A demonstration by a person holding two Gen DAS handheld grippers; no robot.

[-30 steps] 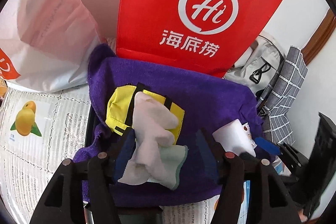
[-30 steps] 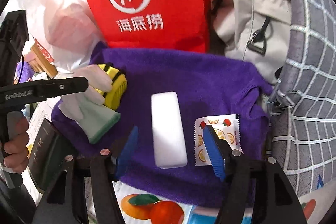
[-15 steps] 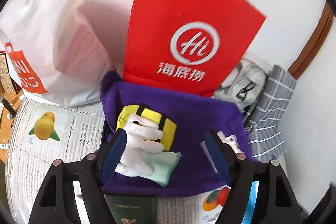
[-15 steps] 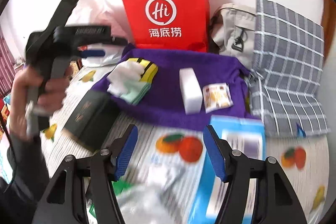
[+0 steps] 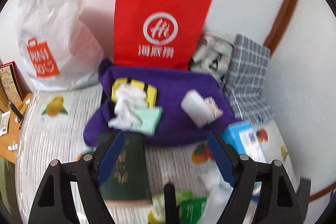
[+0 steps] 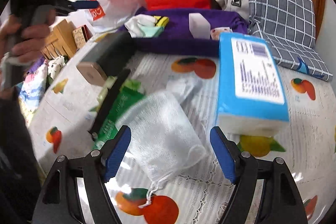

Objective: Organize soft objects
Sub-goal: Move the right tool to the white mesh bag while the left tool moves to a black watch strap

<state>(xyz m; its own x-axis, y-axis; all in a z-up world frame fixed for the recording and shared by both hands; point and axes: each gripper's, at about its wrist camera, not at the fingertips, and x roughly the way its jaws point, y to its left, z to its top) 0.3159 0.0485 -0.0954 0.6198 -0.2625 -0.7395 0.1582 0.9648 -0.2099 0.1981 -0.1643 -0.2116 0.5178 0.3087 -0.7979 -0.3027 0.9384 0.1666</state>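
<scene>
white mesh pouch (image 6: pixel 161 131), translucent and drawstringed, lies on the fruit-print tablecloth (image 6: pixel 304 140).

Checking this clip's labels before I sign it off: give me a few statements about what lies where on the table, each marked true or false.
1. A white sponge block lies on the purple cloth. True.
2. The red paper bag lies flat on the table. False: it stands upright behind the purple cloth.
3. A white mesh pouch lies on the fruit-print tablecloth in front of the right gripper. True.
4. The blue tissue pack sits on the checked cushion. False: it rests on the tablecloth, beside the cushion.
5. The white glove lies on the purple cloth. True.
</scene>
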